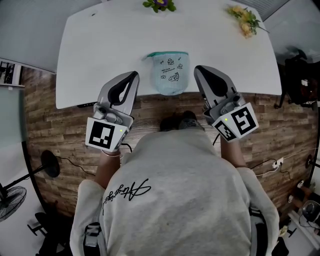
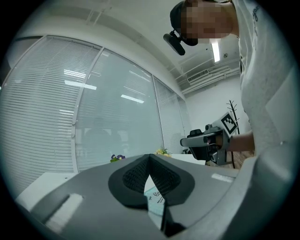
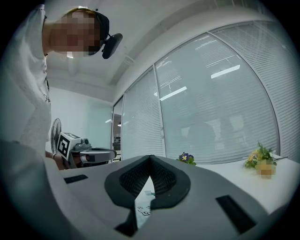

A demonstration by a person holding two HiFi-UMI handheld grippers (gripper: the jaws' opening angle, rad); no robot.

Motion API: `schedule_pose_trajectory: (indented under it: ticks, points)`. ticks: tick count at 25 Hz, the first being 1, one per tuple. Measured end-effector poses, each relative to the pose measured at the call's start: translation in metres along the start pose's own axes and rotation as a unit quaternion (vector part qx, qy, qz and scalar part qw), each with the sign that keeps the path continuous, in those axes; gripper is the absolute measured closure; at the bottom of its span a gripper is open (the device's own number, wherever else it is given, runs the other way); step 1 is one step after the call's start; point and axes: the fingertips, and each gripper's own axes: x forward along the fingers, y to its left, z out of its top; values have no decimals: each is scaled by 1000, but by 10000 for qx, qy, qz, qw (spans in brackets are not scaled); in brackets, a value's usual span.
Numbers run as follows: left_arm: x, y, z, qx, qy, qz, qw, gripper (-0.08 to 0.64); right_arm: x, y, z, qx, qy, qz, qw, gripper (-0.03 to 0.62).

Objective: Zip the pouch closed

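The pouch [image 1: 170, 73] lay on the white table [image 1: 100, 45], teal-trimmed top turned away from us; the table's near edge ran just under the pouch's bottom; we could not tell whether its zip was shut. We held the left gripper [image 1: 134, 75] near the pouch's left side, clear of it; the right gripper [image 1: 197, 69] sat just beside the pouch's right side. In the left gripper view the jaws met at their tips, holding nothing, with a strip of pouch showing beyond the gap below; the right gripper view showed likewise, jaws together and empty. Purple flowers [image 1: 159, 5] stood well beyond the pouch; yellow flowers [image 1: 245, 20] lay beyond it to the right.
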Motion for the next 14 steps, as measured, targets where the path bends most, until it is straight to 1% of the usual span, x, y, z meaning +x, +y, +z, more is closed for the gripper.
schedule_pose_trajectory:
  ticks: [4,14]
  points:
    - [-1,0,-2,-39,1,-17,10000,560,2,2,2,3,-20,14,10000,591]
    - [-4,2,2,-5,-40,-15,10000,560,1,6,0,-22,43,11,10000,591]
